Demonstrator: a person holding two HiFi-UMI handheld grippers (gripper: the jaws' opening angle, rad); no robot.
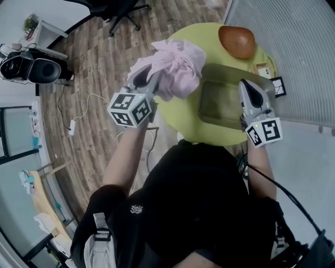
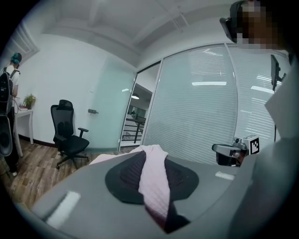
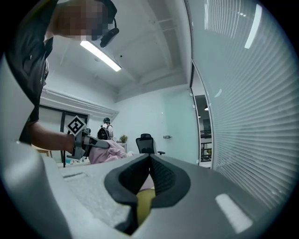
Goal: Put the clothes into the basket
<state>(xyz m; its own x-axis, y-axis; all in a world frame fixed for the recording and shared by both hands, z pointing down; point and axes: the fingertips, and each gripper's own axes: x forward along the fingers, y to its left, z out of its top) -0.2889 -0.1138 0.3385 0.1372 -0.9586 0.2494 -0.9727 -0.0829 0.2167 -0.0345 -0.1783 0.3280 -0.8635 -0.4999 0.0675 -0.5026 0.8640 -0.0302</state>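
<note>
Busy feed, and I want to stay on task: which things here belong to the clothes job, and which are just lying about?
In the job: pink garment, clamped in the left gripper; basket on the yellow table; right gripper, shut and empty.
Lying about: brown bowl on the table; marker card; office chair; black speaker.
</note>
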